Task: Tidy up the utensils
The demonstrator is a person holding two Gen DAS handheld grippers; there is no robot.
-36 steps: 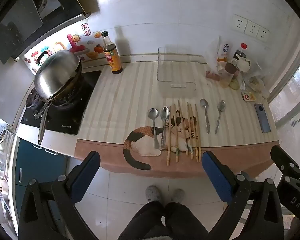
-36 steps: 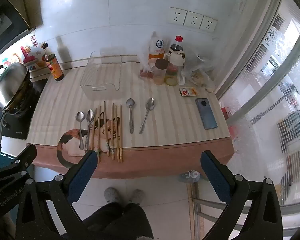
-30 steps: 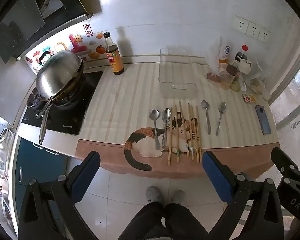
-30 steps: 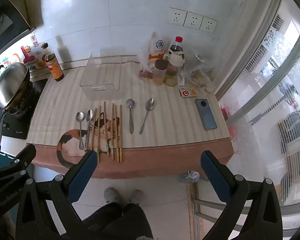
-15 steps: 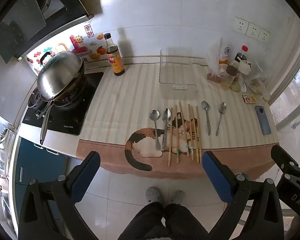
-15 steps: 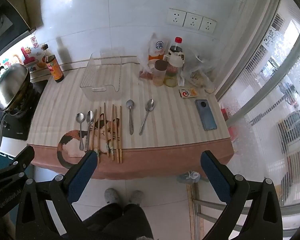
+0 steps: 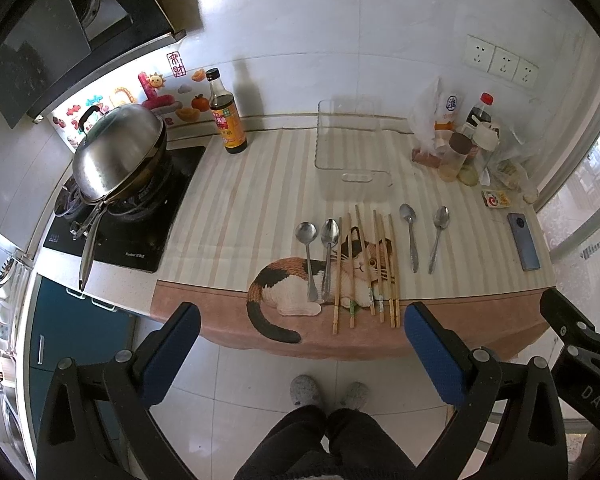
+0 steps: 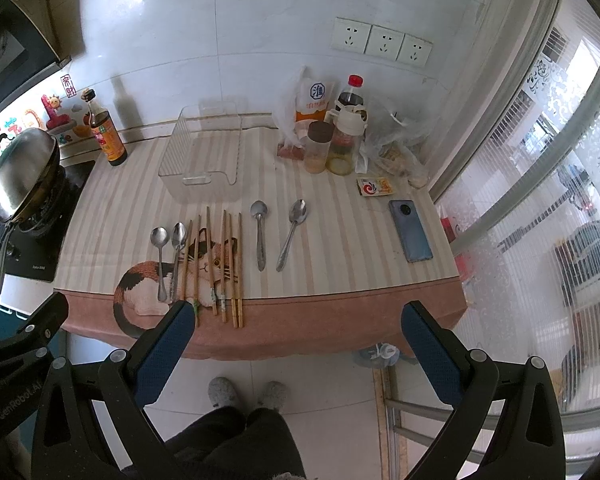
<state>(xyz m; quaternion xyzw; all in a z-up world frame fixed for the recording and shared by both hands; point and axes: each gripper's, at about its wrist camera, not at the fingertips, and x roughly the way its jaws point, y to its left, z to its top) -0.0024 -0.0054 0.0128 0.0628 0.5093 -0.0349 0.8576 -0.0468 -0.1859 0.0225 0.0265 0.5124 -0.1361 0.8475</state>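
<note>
Several wooden chopsticks (image 7: 374, 264) (image 8: 220, 264) lie in a row on the cat-print cloth. Two metal spoons (image 7: 318, 256) (image 8: 168, 256) lie left of them and two more spoons (image 7: 422, 238) (image 8: 276, 236) lie right of them. A clear plastic tray (image 7: 350, 148) (image 8: 204, 152) stands empty behind them. My left gripper (image 7: 300, 344) and my right gripper (image 8: 296, 340) are both open and empty, held high above the floor in front of the counter edge.
A covered wok (image 7: 118, 152) sits on the stove at the left, with a sauce bottle (image 7: 226, 116) beside it. Bottles and bags (image 8: 332, 132) crowd the back right corner. A phone (image 8: 410, 230) lies near the right edge. A window lines the right side.
Both views have shifted only slightly; the counter sits a little lower and nearer in frame. Nothing on the counter has moved and both grippers stay open.
</note>
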